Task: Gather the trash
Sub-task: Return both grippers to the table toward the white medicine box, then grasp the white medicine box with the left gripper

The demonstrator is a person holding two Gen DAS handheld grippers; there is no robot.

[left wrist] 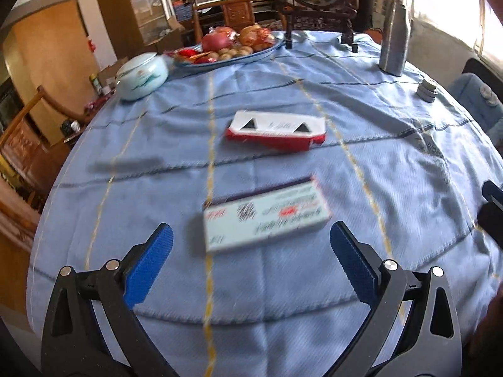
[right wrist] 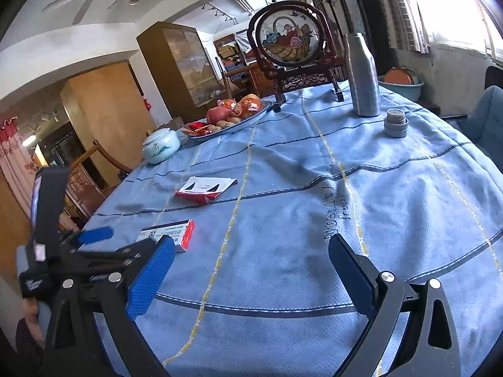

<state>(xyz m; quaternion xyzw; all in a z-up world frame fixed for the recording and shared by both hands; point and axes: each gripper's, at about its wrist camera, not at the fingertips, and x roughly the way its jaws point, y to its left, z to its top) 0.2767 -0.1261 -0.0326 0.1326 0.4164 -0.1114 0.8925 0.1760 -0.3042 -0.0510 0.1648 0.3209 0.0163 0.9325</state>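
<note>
Print on both cartons is too blurred to read.

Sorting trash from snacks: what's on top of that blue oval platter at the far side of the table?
The platter holds an apple, nuts and red-wrapped items; anything under the pile is hidden.
</note>
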